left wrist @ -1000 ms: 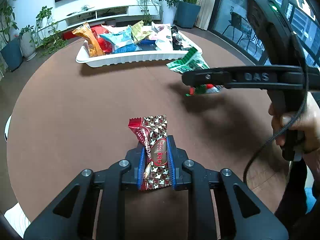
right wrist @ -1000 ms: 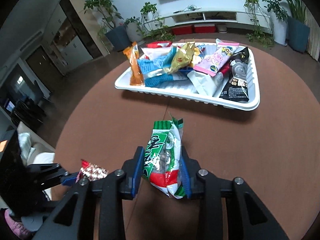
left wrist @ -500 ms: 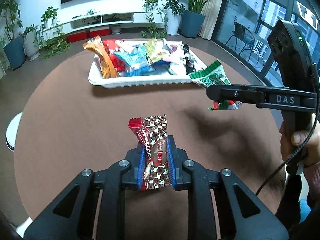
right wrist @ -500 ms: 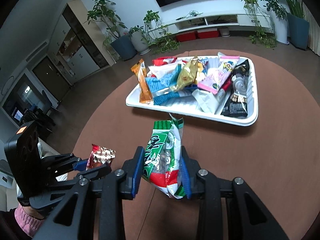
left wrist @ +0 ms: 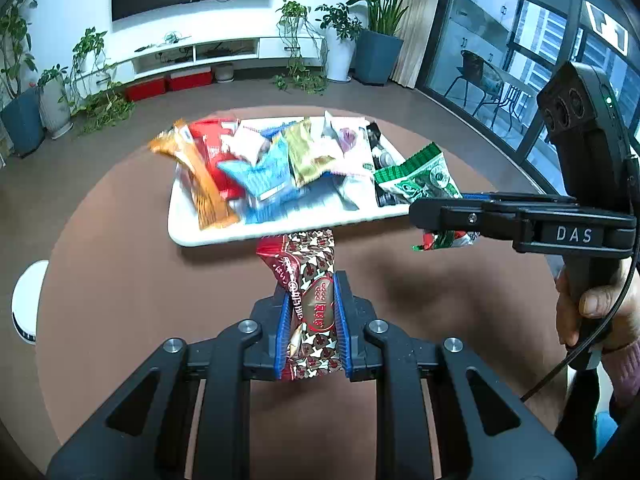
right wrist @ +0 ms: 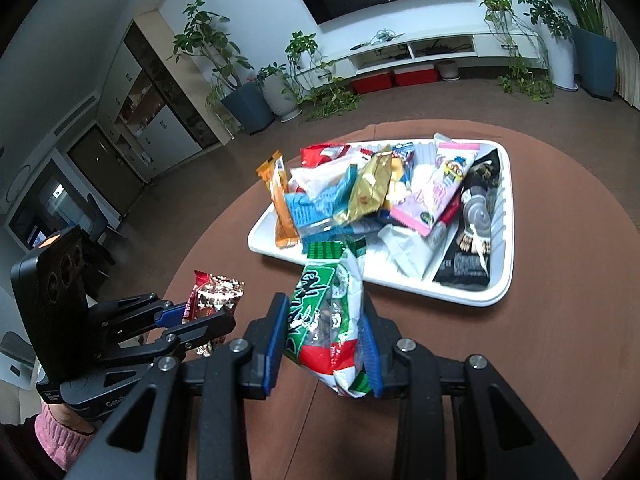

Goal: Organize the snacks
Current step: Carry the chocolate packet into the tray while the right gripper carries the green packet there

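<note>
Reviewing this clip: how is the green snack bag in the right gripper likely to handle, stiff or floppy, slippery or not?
Probably floppy: the green bag bulges and creases between the right gripper's pads, and its bottom end sags below them. Likely light, since a pinch across the middle alone holds it up off the table. Its glossy film may be slippery, so it could slide if the grip loosens.

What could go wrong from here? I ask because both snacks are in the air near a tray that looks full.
The white tray is heaped, so the green packet in the right hand-held gripper may slide off the pile or knock the orange bar over the rim. The left hand-held gripper carries the brown chocolate pack toward the same tray; the two could collide.
</note>
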A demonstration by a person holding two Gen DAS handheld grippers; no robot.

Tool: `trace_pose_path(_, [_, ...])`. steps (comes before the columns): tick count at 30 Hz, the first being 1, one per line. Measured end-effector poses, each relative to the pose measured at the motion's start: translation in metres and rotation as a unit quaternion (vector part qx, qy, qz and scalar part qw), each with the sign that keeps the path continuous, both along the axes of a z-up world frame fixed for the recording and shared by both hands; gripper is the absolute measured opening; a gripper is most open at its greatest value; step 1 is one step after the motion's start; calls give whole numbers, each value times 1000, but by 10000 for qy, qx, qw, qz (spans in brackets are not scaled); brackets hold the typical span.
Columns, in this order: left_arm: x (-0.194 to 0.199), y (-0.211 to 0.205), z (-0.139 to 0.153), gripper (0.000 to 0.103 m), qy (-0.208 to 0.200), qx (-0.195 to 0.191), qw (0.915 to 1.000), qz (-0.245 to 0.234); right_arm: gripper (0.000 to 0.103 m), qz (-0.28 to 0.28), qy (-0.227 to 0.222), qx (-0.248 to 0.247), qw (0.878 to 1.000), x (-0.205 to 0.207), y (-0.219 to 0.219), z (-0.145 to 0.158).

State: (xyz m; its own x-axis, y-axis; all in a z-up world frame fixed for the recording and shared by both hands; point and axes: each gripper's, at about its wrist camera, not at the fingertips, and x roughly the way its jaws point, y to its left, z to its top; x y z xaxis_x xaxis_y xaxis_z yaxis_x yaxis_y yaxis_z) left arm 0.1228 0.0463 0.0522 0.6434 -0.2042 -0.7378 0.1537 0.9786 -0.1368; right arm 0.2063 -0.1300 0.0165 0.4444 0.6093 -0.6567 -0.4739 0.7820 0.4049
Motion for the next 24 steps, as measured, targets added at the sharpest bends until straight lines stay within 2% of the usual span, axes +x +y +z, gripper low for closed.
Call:
trace_pose_path(12, [53, 8, 20, 18, -81, -63, 9999, -28, 36, -106, -24, 43, 9999, 42, -1, 9])
trace_pose_path(24, [101, 10, 29, 18, -102, 51, 9999, -75, 36, -124, -37, 18, 9999, 84, 2, 10])
